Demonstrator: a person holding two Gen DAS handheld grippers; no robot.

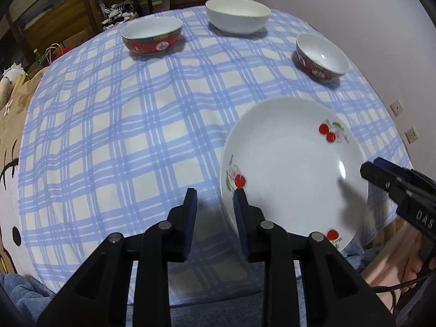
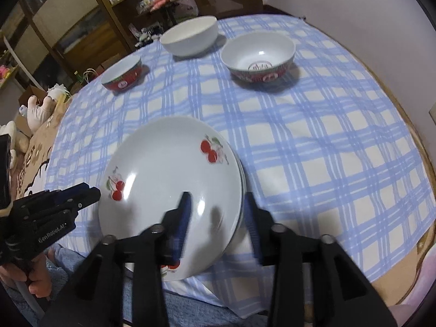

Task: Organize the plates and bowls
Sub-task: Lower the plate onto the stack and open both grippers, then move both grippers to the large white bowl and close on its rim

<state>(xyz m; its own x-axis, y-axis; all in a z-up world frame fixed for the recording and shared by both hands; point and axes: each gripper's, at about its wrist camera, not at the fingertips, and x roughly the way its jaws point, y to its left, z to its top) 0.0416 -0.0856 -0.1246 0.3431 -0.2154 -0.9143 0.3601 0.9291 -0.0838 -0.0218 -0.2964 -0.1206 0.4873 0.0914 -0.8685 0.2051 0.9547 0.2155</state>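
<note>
A stack of white plates with red cherry prints [image 1: 288, 169] [image 2: 166, 179] lies near the table's front edge. My left gripper [image 1: 215, 199] is open at the stack's left rim, its right finger over the plate; it also shows in the right wrist view [image 2: 90, 193]. My right gripper [image 2: 216, 207] is open and straddles the stack's right rim; it also shows in the left wrist view [image 1: 381, 171]. Farther back stand a red patterned bowl [image 1: 152, 37] [image 2: 122, 75], a large white bowl [image 1: 237, 14] [image 2: 189, 38] and a second red patterned bowl [image 1: 321, 57] [image 2: 259, 55].
The round table [image 1: 114, 125] [image 2: 327, 147] has a blue checked cloth. A wall runs along its right side. Wooden shelves [image 2: 90, 19] and soft toys [image 2: 41, 109] lie beyond the left edge. A cartoon blanket [image 1: 8, 147] lies at far left.
</note>
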